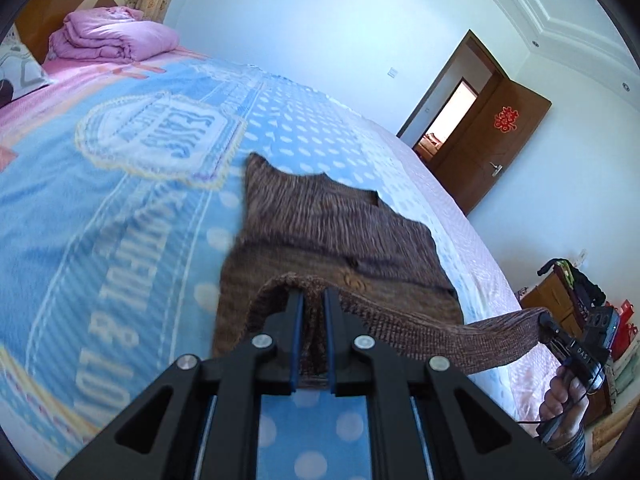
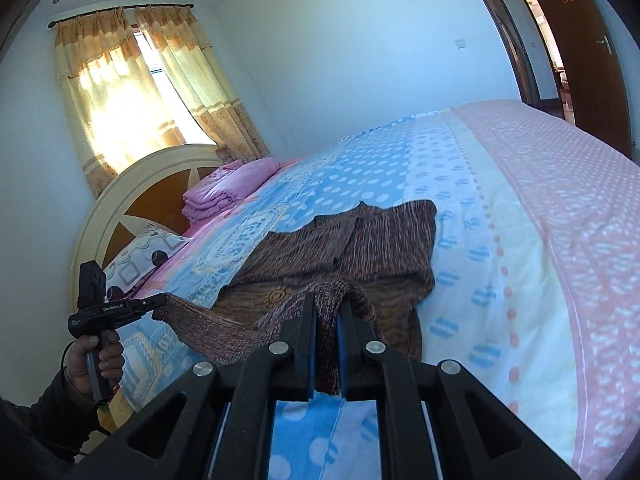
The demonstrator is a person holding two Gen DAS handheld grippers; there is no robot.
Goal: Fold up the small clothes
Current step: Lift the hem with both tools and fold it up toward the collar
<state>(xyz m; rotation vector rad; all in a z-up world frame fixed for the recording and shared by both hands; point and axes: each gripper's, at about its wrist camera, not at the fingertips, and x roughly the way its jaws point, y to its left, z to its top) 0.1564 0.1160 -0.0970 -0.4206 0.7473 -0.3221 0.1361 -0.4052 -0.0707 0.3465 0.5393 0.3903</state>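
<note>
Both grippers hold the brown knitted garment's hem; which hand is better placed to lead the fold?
Neither clearly: the left gripper and right gripper each clamp an end of the brown knitted garment, its lifted hem stretched between them.

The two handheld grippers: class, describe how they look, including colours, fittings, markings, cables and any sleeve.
Each gripper, left gripper and right gripper, has black angular fingers with blue pads and round silver bolts. Each is a black pistol-grip unit with small white lettering and a thin black cable. The left arm wears a dark sleeve.

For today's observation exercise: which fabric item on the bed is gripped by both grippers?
The brown knitted garment, pinched along its raised near hem; the folded pink quilt lies untouched by the headboard.
</note>
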